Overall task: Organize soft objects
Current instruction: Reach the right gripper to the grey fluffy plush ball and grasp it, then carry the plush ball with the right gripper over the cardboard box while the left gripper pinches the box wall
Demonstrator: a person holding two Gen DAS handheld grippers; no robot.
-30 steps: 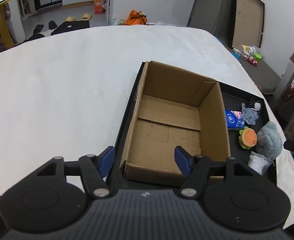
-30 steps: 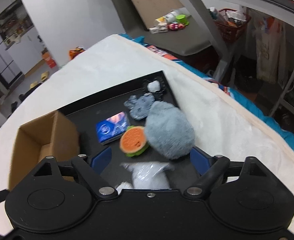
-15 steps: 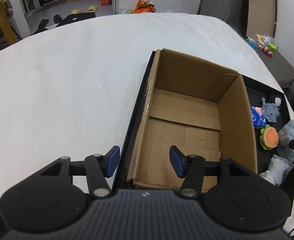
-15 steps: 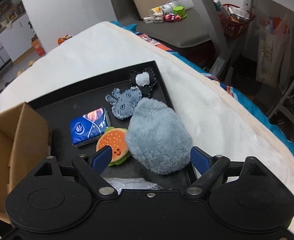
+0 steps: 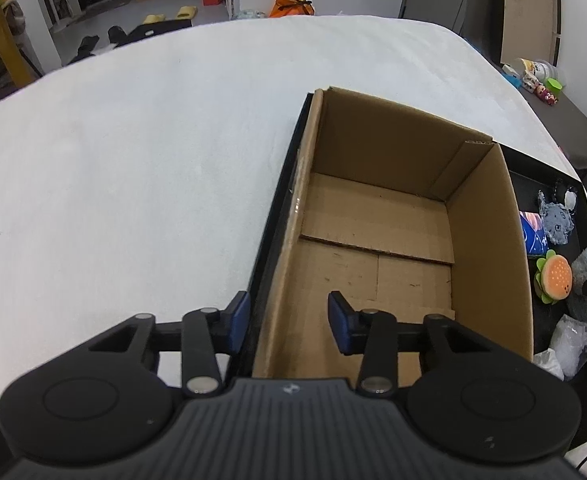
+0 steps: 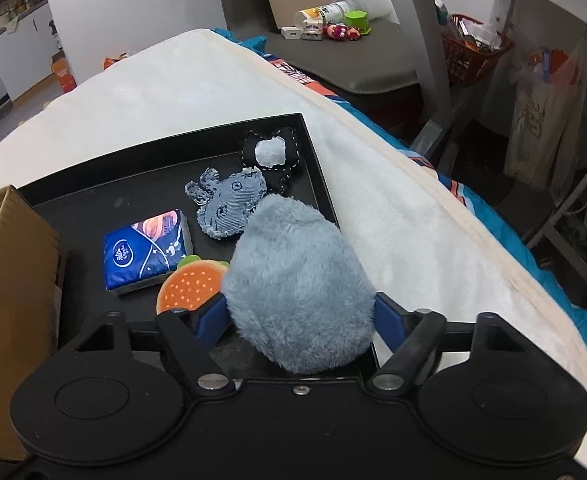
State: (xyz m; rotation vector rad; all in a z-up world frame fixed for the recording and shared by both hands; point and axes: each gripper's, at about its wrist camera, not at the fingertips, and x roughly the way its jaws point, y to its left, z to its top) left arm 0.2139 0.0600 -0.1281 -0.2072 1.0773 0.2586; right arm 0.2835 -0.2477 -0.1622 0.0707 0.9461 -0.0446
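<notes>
Risk: if you lift too fast, the fluffy blue toy (image 6: 297,280) slips out toward 6 o'clock.
Right gripper (image 6: 299,318): its jaws have just been closing and now squeeze the toy.
Left gripper (image 5: 289,322): its jaws have just been closing, one on each side of the box wall (image 5: 281,280), not pinching yet.

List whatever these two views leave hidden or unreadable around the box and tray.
- Left wrist view: the cardboard box wall hides most of the blue tissue pack.
- Left wrist view: the clear plastic bag is crumpled; contents unreadable.
- Right wrist view: the fluffy blue plush covers part of the burger toy and the pads' contact, so the right gripper grip is uncertain.
- Right wrist view: the box interior is cut off by the picture's edge.
</notes>
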